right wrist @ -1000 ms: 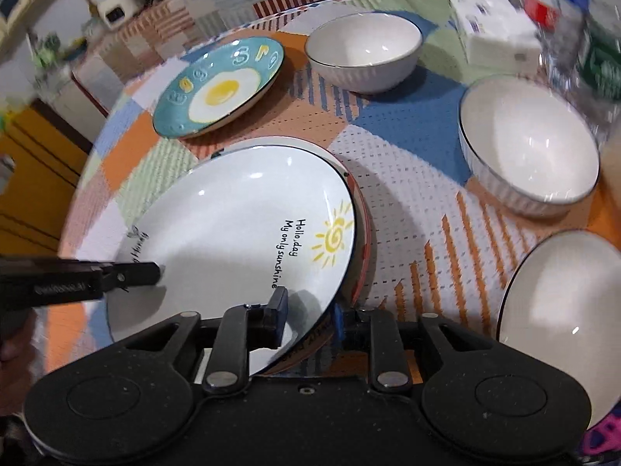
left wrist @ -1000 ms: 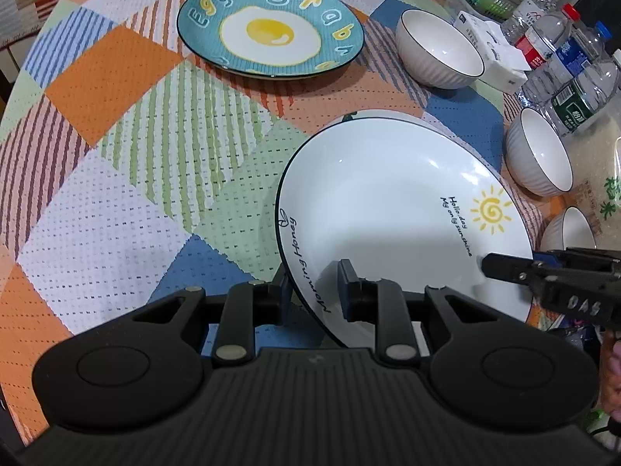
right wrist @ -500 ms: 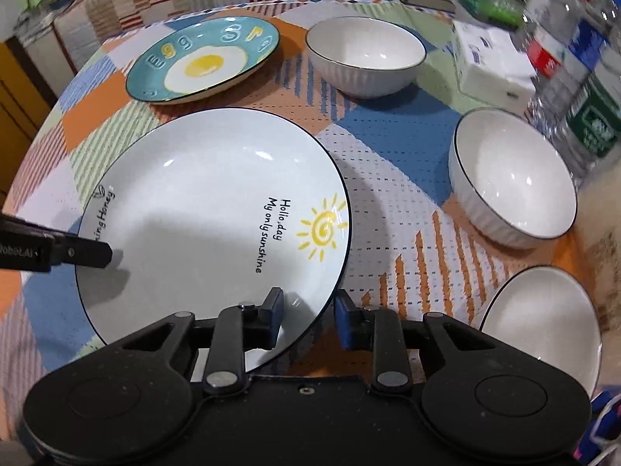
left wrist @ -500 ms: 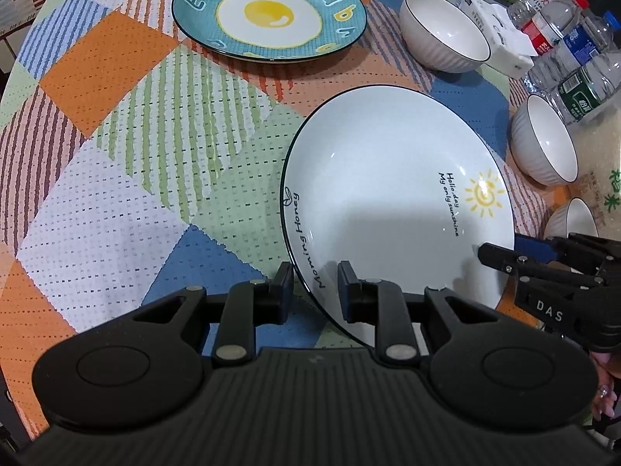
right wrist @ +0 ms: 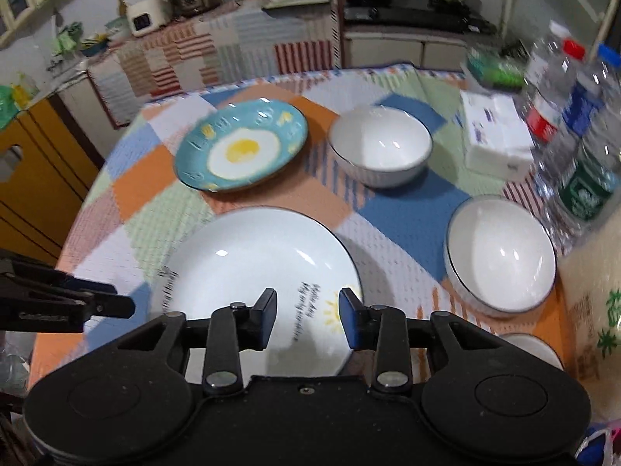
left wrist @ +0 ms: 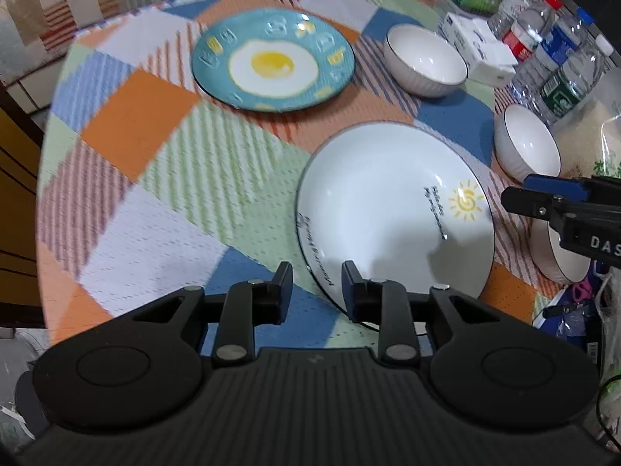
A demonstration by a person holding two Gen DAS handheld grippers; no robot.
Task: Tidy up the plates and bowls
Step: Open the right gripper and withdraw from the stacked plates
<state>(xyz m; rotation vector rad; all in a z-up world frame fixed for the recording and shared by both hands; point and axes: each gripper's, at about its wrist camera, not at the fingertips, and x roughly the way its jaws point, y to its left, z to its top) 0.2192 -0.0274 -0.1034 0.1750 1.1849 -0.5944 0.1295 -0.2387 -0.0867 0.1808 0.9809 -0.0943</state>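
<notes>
A white plate with a sun drawing (left wrist: 392, 213) (right wrist: 256, 268) lies flat on the patchwork tablecloth, near the front edge. My left gripper (left wrist: 316, 285) is open and empty, above the plate's left rim. My right gripper (right wrist: 307, 310) is open and empty, raised above the plate's near side. A teal fried-egg plate (left wrist: 273, 64) (right wrist: 240, 145) lies farther back. White bowls stand to the right: one at the back (left wrist: 425, 60) (right wrist: 380, 145), one in the middle (left wrist: 528, 145) (right wrist: 500, 252), one at the front, partly hidden (left wrist: 559, 256) (right wrist: 531, 349).
Water bottles (left wrist: 559, 73) (right wrist: 582, 163) and a white tissue box (left wrist: 481, 50) (right wrist: 496, 139) crowd the table's right side. A bag of rice (right wrist: 597, 310) lies at the front right. Kitchen counters and yellow cabinets (right wrist: 35, 163) stand behind and to the left.
Both grippers let go of the sun plate, opened and drew back and up. The plate went from tilted over another plate to lying flat on the table.
</notes>
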